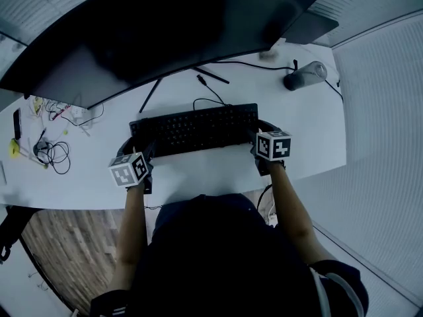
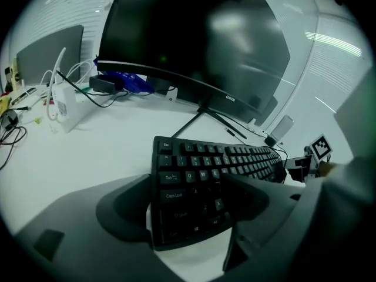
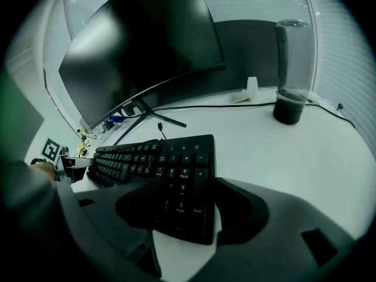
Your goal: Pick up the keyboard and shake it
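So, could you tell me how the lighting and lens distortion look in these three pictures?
Head view: dim and bluish, the monitor an almost featureless dark mass, the desk edge bowed. Left gripper view: strong fisheye with black corners, soft glare on the monitor, the near end of the keyboard in shadow. Right gripper view: same fisheye, a pale sheen across the monitor.

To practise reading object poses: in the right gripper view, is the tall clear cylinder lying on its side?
No, the cylinder stands upright on the white desk, with its dark base down.
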Available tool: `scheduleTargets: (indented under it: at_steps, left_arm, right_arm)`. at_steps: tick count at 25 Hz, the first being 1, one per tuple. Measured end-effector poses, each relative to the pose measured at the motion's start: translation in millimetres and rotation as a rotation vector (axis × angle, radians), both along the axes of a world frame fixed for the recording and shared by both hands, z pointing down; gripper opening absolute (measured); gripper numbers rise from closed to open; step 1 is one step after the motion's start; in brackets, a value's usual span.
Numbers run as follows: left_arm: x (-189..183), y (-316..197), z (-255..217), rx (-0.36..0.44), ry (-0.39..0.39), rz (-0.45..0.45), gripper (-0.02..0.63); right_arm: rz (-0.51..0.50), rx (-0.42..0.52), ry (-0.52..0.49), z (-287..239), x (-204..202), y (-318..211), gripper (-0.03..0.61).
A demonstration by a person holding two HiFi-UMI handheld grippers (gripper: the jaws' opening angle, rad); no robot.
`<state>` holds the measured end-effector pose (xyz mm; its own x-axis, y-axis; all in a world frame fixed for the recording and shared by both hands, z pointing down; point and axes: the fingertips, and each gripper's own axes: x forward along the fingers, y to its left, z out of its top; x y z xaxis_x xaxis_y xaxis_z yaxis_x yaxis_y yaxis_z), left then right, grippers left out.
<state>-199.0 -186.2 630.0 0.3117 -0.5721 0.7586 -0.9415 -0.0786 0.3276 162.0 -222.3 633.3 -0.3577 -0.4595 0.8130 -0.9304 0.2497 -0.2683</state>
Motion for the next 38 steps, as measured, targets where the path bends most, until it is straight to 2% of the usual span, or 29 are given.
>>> scheduleTargets:
  at_steps: [8, 12, 16, 17, 18, 20, 21, 26, 30, 34, 38]
  left_arm:
    - [-0.8, -8.5, 8.2, -0.015, -0.052, 0.021, 0.370]
    - [-1.5, -10.8, 0.7, 0.034, -0.114, 0.021, 0.370]
    - [1.1, -11.8, -45.7, 0.203, -0.150, -0.018, 0.356]
    - [3.2, -11.6, -63.1, 0.256, -0.155, -0.020, 0.298]
    - [6.1, -11.3, -81.5, 0.309, -0.165, -0.015, 0.199]
    - [14.6, -12.6, -119.0, 0.408, -0.186, 0.006, 0.074]
    - [19.6, -14.2, -137.8, 0.453, -0.195, 0.020, 0.043]
    - [43.1, -17.0, -237.7, 0.665, -0.209, 0.081, 0.023]
    - [49.9, -10.9, -314.8, 0.811, -0.204, 0.061, 0.023]
    - [53.1, -3.1, -367.5, 0.917, -0.194, 0.045, 0.023]
    - [54.9, 4.8, -394.9, 0.975, -0.196, 0.040, 0.023]
  right_arm:
    - [0.033, -0.018, -0.032, 9.9, 0.7, -4.2, 0.278]
    - [0.053, 0.038, 0.005, 0.6, 4.1, -5.0, 0.279]
    - [0.087, 0.216, 0.077, -47.5, 4.4, -8.8, 0.278]
    - [0.082, 0.266, 0.076, -64.1, -1.0, -9.9, 0.278]
    - [0.075, 0.316, 0.072, -81.4, -7.4, -10.9, 0.257]
    - [0.060, 0.419, 0.066, -117.7, -20.3, -13.8, 0.083]
    - [0.050, 0.468, 0.058, -136.2, -27.4, -15.7, 0.056]
    - [-0.007, 0.694, -0.014, -230.3, -64.9, -16.5, 0.035]
    - [-0.026, 0.863, -0.039, -305.1, -84.1, -6.7, 0.031]
    - [-0.012, 1.006, -0.055, -367.0, -93.5, 7.7, 0.029]
    - [0.002, 1.083, -0.039, -400.7, -95.5, 22.1, 0.029]
